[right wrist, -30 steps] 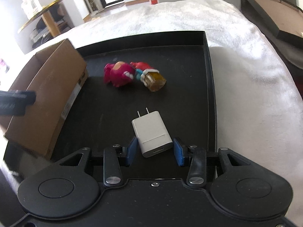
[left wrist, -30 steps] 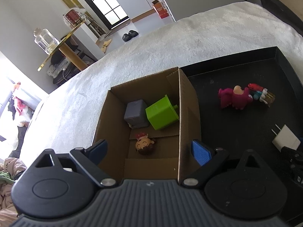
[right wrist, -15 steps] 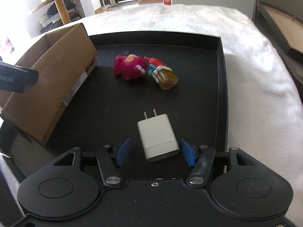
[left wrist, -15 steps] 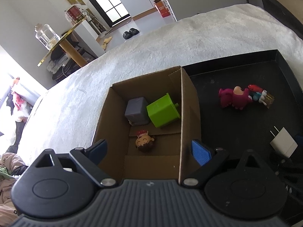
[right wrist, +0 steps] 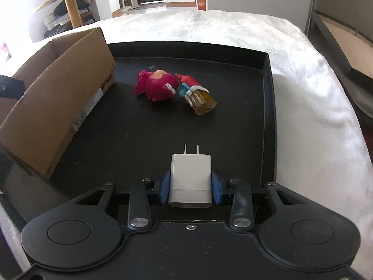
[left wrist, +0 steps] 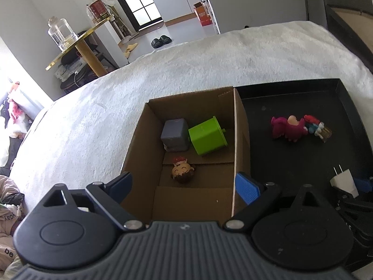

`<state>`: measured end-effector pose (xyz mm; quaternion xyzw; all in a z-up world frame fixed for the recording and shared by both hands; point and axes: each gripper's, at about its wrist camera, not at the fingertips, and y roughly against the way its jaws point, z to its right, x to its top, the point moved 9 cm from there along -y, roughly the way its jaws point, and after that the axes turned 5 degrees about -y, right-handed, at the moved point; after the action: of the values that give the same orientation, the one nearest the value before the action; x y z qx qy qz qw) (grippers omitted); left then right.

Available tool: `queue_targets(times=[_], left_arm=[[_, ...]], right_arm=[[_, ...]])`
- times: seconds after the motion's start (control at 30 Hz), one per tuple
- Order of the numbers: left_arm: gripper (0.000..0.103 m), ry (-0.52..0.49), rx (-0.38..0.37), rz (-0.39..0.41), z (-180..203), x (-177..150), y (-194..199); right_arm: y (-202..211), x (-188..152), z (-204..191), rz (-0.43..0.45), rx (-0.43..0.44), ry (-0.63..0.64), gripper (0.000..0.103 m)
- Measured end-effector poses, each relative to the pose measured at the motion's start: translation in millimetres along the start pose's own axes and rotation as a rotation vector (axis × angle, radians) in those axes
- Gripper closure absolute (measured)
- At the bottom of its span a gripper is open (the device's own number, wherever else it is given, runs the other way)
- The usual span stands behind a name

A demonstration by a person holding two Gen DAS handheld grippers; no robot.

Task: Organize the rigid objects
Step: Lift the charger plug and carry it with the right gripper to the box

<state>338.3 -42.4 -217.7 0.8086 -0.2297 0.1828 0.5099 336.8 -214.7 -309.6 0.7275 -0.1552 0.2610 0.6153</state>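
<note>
My right gripper [right wrist: 190,187] is shut on a white plug charger [right wrist: 190,180], prongs pointing forward, above the near part of the black tray [right wrist: 268,107]. The charger also shows in the left wrist view [left wrist: 344,181]. A pink toy [right wrist: 157,87] and a small red-blue figure on an amber block [right wrist: 198,94] lie farther back on the tray. My left gripper [left wrist: 184,186] is open and empty over the near edge of the cardboard box [left wrist: 236,126], which holds a grey cube [left wrist: 175,134], a green cube [left wrist: 207,136] and a small doll head [left wrist: 182,171].
The box [right wrist: 58,98] stands against the tray's left side, both on a white fuzzy cover [left wrist: 163,70]. Beyond are a gold-legged table with a glass jar [left wrist: 61,33] and a doorway with slippers [left wrist: 160,41].
My right gripper opened around the charger, then closed on it and lifted it, straightening it. The left gripper stayed open over the box, rising slightly.
</note>
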Motion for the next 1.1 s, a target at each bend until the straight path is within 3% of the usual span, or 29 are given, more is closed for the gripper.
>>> queue_targets(times=[0.53, 1.1], left_arm=[[0.009, 0.081, -0.076, 0.006, -25.9, -7.6, 7.7], [0.009, 0.215, -0.108, 0.023, -86.8, -9.5, 10.6]], right_arm=[[54.4, 29.5, -14.4, 0.048, -0.097, 0.052, 0.067], [86.8, 75.3, -72.7, 0.107, -0.090, 0.113, 0.067]])
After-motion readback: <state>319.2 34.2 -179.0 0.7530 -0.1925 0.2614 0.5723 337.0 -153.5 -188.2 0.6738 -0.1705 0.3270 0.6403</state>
